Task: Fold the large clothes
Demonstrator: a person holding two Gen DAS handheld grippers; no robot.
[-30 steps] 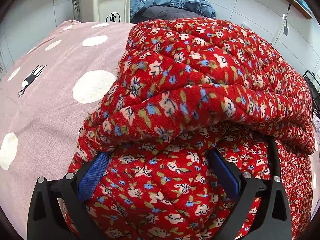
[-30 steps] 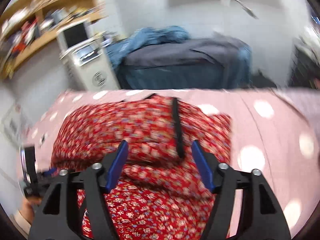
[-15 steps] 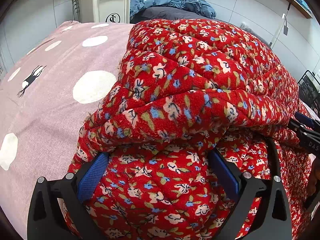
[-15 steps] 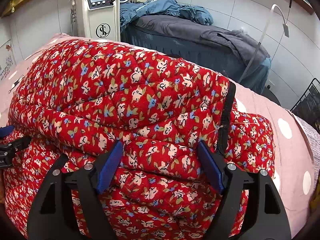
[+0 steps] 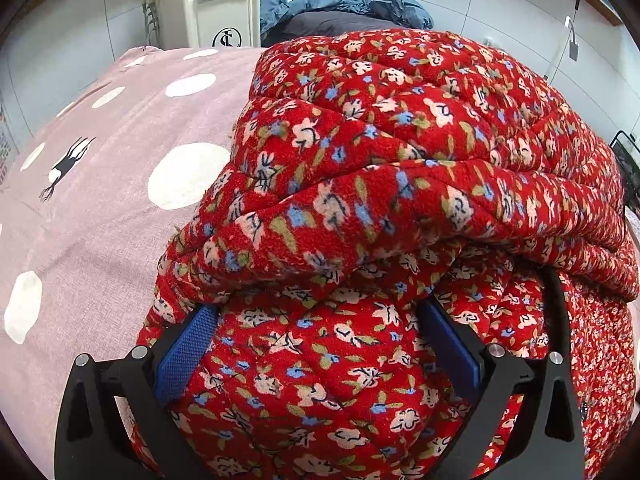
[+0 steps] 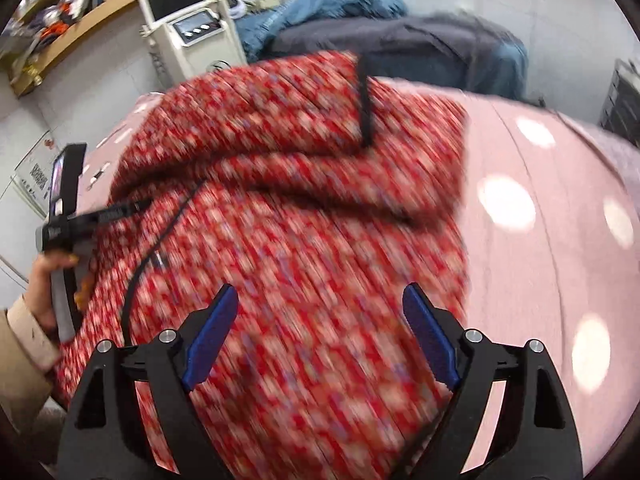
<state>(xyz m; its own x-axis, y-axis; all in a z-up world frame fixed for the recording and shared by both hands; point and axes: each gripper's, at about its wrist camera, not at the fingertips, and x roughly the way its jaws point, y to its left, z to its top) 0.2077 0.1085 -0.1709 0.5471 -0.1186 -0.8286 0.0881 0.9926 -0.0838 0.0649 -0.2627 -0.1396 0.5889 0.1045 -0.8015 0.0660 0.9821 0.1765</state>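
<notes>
A red floral quilted garment [image 5: 400,152] with black trim lies bunched on the pink dotted bed [image 5: 100,208], its upper layer folded over the lower. My left gripper [image 5: 316,306] stands wide open, pushed into the cloth. A bulge of fabric fills the gap between the blue pads [image 5: 184,352], and the fold hides their tips. In the blurred right wrist view, my right gripper [image 6: 320,288] hovers over the garment [image 6: 304,208] with its jaws opening and nothing pinched between them. A hand holds the left gripper [image 6: 68,224] at the garment's left edge.
A white machine with a screen [image 5: 216,4] stands beyond the bed's head. Behind it is another bed with blue and grey bedding [image 5: 340,4]. A cluttered shelf [image 6: 60,12] runs along the left wall. A black wire rack [image 5: 628,160] stands at the right.
The right gripper came in close to the folded edge, then swung away from it, and its jaws now stand wider. The left gripper and the fold over it have not moved.
</notes>
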